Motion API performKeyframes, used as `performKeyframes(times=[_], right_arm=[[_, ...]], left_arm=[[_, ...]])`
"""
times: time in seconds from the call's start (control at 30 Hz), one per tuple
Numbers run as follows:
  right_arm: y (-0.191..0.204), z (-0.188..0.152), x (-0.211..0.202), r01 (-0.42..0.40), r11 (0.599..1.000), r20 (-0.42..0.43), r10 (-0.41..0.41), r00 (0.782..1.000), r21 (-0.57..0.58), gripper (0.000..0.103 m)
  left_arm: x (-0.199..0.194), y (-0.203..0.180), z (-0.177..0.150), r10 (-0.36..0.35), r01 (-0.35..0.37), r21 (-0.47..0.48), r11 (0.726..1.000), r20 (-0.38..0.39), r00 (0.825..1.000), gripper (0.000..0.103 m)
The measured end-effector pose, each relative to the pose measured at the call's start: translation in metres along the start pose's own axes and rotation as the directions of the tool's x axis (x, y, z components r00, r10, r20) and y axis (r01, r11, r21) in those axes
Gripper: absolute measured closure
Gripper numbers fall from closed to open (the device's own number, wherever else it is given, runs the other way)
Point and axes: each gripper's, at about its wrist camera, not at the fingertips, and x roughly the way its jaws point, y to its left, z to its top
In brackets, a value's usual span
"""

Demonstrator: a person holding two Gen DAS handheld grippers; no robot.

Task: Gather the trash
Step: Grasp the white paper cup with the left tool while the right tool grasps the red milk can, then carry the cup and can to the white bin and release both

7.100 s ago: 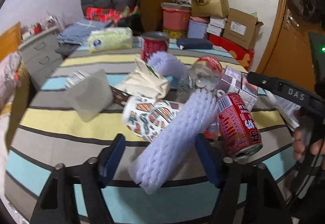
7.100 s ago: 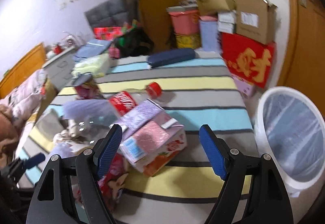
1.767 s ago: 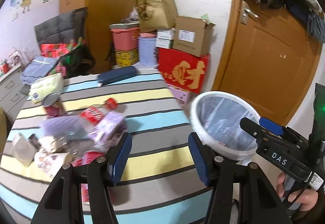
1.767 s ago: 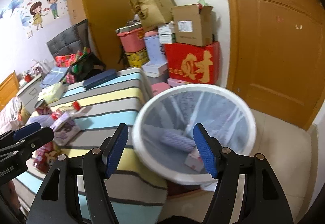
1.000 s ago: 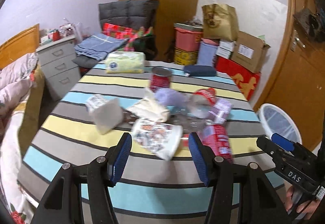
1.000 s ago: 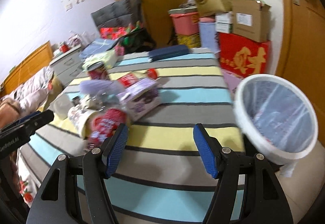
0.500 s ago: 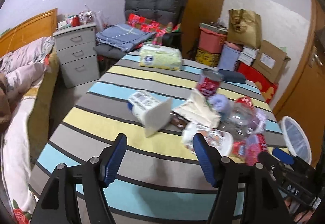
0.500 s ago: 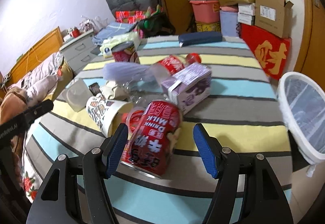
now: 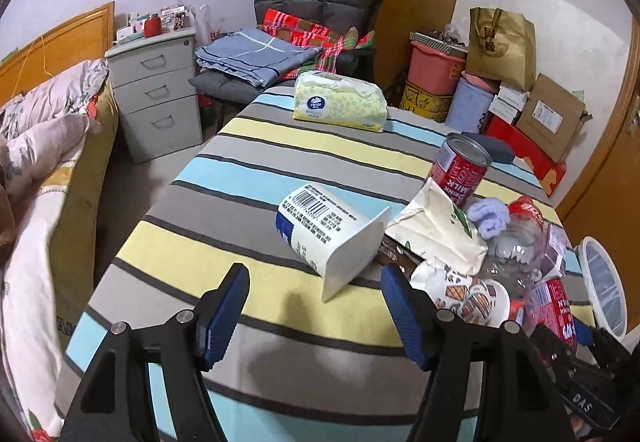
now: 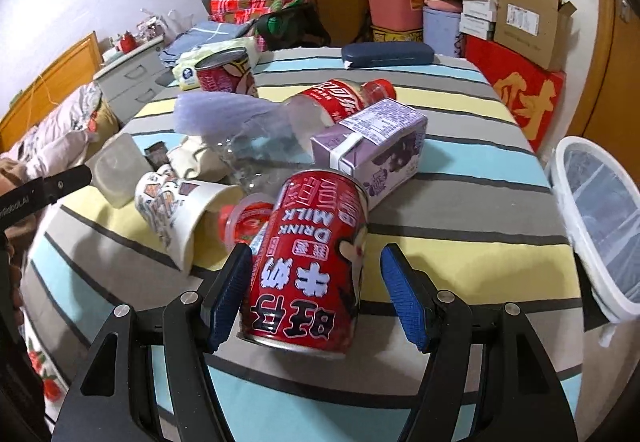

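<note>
The red can (image 10: pixel 308 262) lies between the spread jaws of the right hand-held gripper (image 10: pixel 316 294); it should be centred, then squeezed. The left hand-held gripper (image 9: pixel 316 306) is spread, empty.

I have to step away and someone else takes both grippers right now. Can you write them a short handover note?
Left gripper: jaws open, nothing between them, aimed at the tipped white carton.
Right gripper: jaws open astride the lying red milk can; not gripped yet.
On the striped table: purple juice box, patterned paper cup, crushed clear bottle, a second red can standing behind.
White bin stands at the table's right edge; its contents cannot be seen.
Left to do: close on the can, bin it, then clear the rest.
</note>
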Motion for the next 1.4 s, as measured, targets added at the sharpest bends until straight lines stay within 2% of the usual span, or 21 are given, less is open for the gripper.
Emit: performKeyframes(times=[0.07, 0.1, 0.13, 0.3, 0.43, 0.47, 0.7, 0.83, 0.97, 1.4], right_arm=[[-0.002, -0.001, -0.001, -0.013, 1.0, 0.004, 0.013, 1.0, 0.012, 0.037], [-0.004, 0.0, 0.0, -0.021, 1.0, 0.003, 0.021, 1.0, 0.017, 0.044], [-0.004, 0.0, 0.0, -0.026, 0.999, 0.002, 0.026, 1.0, 0.021, 0.046], [-0.004, 0.0, 0.0, -0.02, 1.0, 0.004, 0.02, 1.0, 0.015, 0.046], [-0.005, 0.0, -0.001, -0.012, 1.0, 0.005, 0.012, 1.0, 0.015, 0.047], [-0.004, -0.001, -0.001, -0.009, 1.0, 0.006, 0.009, 1.0, 0.01, 0.047], [-0.006, -0.001, 0.001, -0.01, 1.0, 0.013, 0.01, 1.0, 0.009, 0.047], [-0.006, -0.001, 0.002, -0.012, 1.0, 0.017, 0.011, 1.0, 0.012, 0.047], [-0.007, -0.002, 0.001, -0.015, 1.0, 0.02, 0.015, 1.0, 0.019, 0.047], [-0.012, -0.004, -0.008, -0.035, 0.999, 0.042, 0.034, 0.999, 0.032, 0.048]], left_arm=[[0.008, 0.0, 0.003, 0.015, -0.015, 0.001, 1.0, -0.017, 1.0, 0.035], [0.014, -0.001, 0.004, 0.034, -0.033, 0.01, 0.999, -0.027, 0.999, 0.035], [0.017, -0.001, 0.004, 0.046, -0.046, 0.01, 0.999, -0.023, 0.999, 0.035], [0.025, 0.006, 0.006, 0.039, -0.039, -0.011, 0.999, -0.01, 0.999, 0.036], [0.032, 0.01, 0.008, 0.061, -0.061, -0.02, 0.998, -0.019, 0.998, 0.055], [0.034, 0.011, 0.008, 0.067, -0.067, -0.021, 0.998, -0.018, 0.998, 0.062], [0.049, 0.016, 0.011, 0.026, -0.029, -0.059, 0.998, -0.05, 0.998, 0.071], [0.051, 0.015, 0.013, 0.002, -0.006, -0.068, 0.998, -0.05, 0.999, 0.088], [0.048, 0.011, 0.011, -0.008, 0.006, -0.047, 0.999, -0.044, 0.999, 0.096], [0.009, 0.001, -0.003, -0.03, 0.031, -0.006, 1.0, 0.011, 0.999, 0.096]])
